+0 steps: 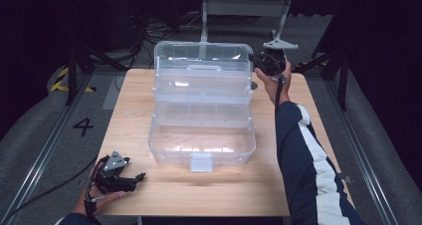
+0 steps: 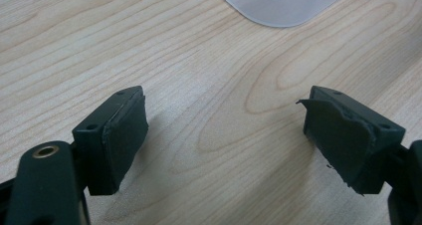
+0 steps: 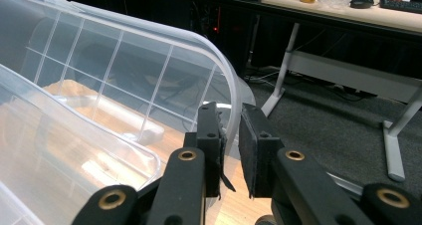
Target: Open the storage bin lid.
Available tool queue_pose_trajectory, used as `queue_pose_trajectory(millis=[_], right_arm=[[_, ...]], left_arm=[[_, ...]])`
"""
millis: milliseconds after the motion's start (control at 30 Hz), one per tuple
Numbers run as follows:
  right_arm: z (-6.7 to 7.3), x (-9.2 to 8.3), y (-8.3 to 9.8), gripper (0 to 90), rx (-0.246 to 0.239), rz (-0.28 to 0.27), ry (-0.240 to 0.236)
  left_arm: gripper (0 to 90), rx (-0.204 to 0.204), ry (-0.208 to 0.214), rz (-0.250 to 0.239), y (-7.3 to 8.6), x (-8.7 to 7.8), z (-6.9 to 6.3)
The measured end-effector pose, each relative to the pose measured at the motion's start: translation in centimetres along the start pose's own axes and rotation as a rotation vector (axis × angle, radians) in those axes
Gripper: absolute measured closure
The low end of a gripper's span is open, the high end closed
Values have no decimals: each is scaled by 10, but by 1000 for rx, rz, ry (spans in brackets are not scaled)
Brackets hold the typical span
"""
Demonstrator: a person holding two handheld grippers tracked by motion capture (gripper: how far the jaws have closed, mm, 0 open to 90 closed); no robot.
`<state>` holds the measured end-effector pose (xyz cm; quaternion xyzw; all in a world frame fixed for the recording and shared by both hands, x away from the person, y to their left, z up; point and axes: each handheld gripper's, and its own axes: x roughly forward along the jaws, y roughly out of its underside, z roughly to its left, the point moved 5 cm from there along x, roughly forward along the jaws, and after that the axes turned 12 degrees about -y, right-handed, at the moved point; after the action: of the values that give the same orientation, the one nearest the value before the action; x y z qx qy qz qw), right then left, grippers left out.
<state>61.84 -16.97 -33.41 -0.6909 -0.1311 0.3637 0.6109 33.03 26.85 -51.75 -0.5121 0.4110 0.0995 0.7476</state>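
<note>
A clear plastic storage box point(image 1: 201, 145) stands open in the middle of the wooden table point(image 1: 298, 185). Its inner tray point(image 1: 201, 83) is lifted behind the base, and the lid point(image 1: 201, 53) stands up at the back. My right gripper point(image 1: 256, 60) is at the lid's right rear corner. In the right gripper view it point(image 3: 230, 130) is shut on the curved rim of the lid point(image 3: 124, 60). My left gripper point(image 1: 142, 176) lies low at the table's front left, apart from the box. It point(image 2: 224, 110) stands open over bare wood, with a corner of the box point(image 2: 283, 3) ahead.
A white latch tab point(image 1: 201, 161) sticks out at the box's front. Behind the table stands a desk frame point(image 1: 244, 8), with cables on the grey floor point(image 1: 149, 31). A "4" mark point(image 1: 83, 126) sits on the floor at the left. Bare wood lies in front of the box.
</note>
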Motion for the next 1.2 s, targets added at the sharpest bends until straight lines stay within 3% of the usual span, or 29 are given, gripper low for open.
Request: queue_pose_trajectory(millis=[1200], right_arm=[[-16,26,12,790,49,48,0]], left_arm=[[171,-7,-11,4,0,0,-1]])
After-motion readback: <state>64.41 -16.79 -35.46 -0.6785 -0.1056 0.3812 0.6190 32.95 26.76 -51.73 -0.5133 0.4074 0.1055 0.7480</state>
